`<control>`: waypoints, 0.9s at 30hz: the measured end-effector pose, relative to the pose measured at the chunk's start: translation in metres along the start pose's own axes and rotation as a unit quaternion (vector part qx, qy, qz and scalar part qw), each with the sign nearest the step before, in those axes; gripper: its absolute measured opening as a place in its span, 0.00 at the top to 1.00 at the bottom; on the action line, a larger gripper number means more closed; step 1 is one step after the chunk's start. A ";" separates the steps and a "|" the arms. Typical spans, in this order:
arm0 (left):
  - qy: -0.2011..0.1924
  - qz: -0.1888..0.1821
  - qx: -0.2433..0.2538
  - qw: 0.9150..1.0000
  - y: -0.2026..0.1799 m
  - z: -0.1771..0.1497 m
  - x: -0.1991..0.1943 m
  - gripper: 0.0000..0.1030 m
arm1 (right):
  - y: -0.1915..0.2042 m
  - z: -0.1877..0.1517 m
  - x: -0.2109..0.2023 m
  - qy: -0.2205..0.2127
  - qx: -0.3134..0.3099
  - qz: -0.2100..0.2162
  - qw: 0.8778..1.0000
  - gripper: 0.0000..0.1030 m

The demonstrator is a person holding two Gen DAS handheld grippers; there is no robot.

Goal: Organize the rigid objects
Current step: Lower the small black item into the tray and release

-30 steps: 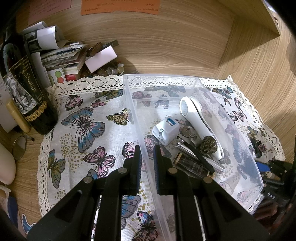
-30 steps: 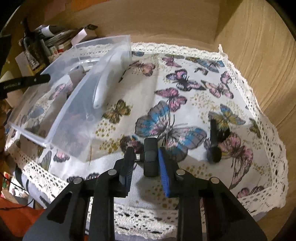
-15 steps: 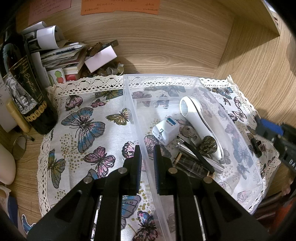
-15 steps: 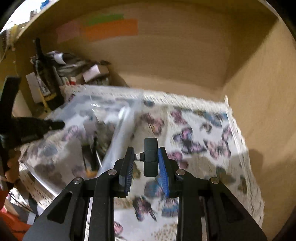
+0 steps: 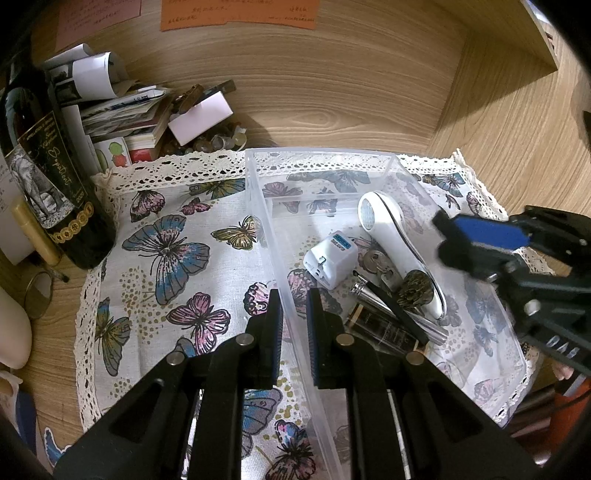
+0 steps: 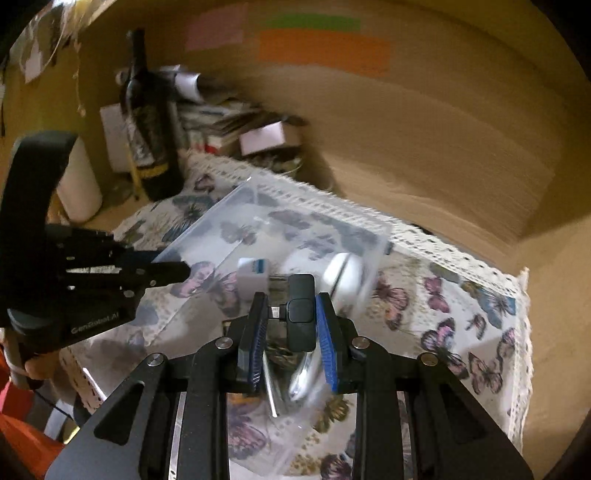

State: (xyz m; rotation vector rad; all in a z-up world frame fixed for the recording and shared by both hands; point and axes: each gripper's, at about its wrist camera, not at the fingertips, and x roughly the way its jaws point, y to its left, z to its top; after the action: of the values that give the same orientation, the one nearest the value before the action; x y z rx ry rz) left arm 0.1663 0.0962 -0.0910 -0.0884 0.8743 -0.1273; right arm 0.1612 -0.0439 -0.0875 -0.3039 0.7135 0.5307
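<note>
- While the left gripper [image 5: 294,325] straddles the near left wall of the clear plastic bin [image 5: 258,192], its jaws are pressed onto that wall from both sides, one pad outside, one inside.
- Right gripper [image 6: 291,334] pinches a small black adapter [image 6: 302,314] between its blue pads; a short metal plug sticks out of the adapter toward the left pad. Seen from the left wrist, this gripper hangs above the bin's right side, blurred.
- Bin sits on a butterfly-print cloth [image 5: 166,258] with lace edging, on a wooden desk surface.
- Inside the bin: white handheld device [image 5: 391,236] lying lengthwise; white travel plug [image 5: 330,258] with blue label just left of it; keys [image 5: 376,262] between the two; a dark round object [image 5: 415,290] against the device's handle; a silver tube [image 5: 399,314] and a thin black stick [image 5: 391,306] crossing it; a dark rectangular item with gold trim [image 5: 380,330] nearest the camera.
- Left of the cloth: dark wine bottle [image 5: 44,177], upright, touching the cloth edge.
- Behind the cloth: pile of papers and booklets [image 5: 122,110], a white box [image 5: 201,118], small trinkets beside it.
- Back wall: orange note [image 5: 240,14] and a pink note [image 5: 99,14].
- Right wrist view is motion-blurred; bin contents below the adapter are hard to tell apart there.
</note>
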 end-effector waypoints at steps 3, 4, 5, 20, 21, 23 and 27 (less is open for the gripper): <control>0.000 0.000 0.000 1.000 0.000 0.000 0.000 0.88 | 0.008 0.003 0.012 0.020 -0.020 0.005 1.000 0.77; 0.000 0.000 0.000 1.000 0.000 0.000 0.000 0.88 | 0.010 0.003 0.016 0.027 -0.023 0.009 0.999 0.77; 0.000 0.000 0.000 1.000 0.000 0.000 0.000 0.88 | 0.012 0.003 0.020 0.037 -0.028 0.013 0.999 0.77; 0.000 0.000 0.001 1.000 0.000 0.000 0.000 0.88 | 0.022 0.000 0.043 0.090 -0.038 0.038 0.994 0.77; 0.000 0.000 0.001 1.000 0.000 0.000 0.000 0.88 | 0.022 0.000 0.043 0.088 -0.037 0.038 0.995 0.76; 0.000 -0.001 0.000 1.000 0.000 0.000 0.000 0.88 | 0.022 0.001 0.042 0.081 -0.034 0.036 0.995 0.73; -0.001 -0.001 0.000 1.000 0.000 0.000 0.000 0.88 | 0.018 0.002 0.032 0.059 -0.023 0.028 0.998 0.65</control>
State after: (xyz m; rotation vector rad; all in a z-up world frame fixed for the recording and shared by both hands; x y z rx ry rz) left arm 0.1660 0.0965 -0.0914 -0.0894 0.8730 -0.1295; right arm 0.1726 -0.0169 -0.1093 -0.3619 0.8268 0.5867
